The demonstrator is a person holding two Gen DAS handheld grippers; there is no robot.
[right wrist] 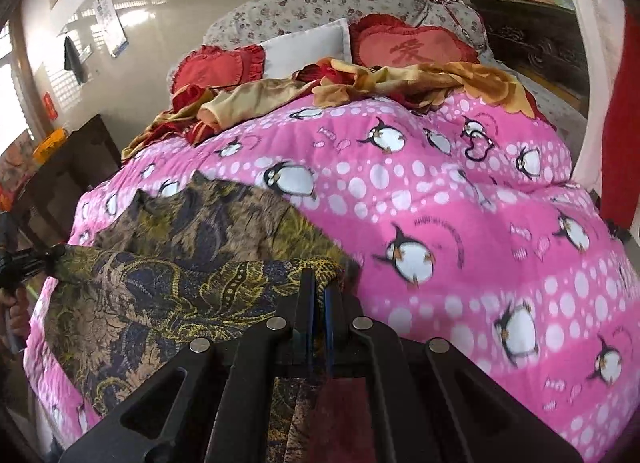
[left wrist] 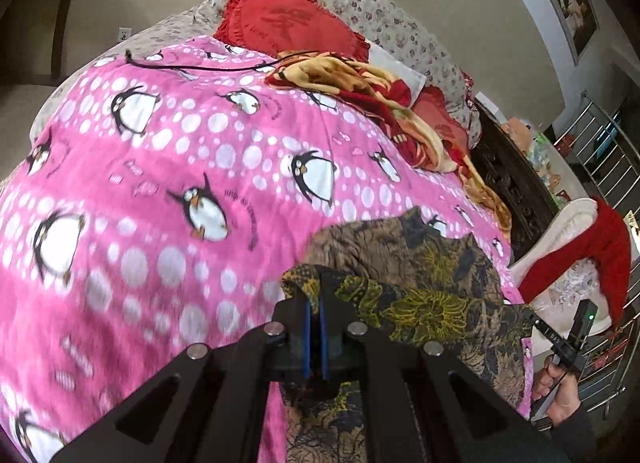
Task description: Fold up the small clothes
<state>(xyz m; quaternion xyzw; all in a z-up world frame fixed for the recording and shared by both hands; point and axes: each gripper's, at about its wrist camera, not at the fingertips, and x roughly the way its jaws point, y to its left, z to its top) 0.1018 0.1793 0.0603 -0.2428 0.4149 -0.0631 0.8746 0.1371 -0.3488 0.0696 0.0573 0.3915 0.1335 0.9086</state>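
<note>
**Two grippers lift the flowery cloth**

The left gripper pinches one top corner of the dark flowery cloth. The right gripper pinches the other corner. Both sets of fingers are squeezed tight on it. The held edge runs straight from one gripper to the other, and the rest lies ahead on the pink penguin blanket. I think the fold goes forward.

The small garment is a thin fabric printed with yellow, tan and dark blue florals. Its near edge is lifted and stretched between the two hand-held grippers, while the far part drapes forward, lying rumpled ahead of them.
</note>
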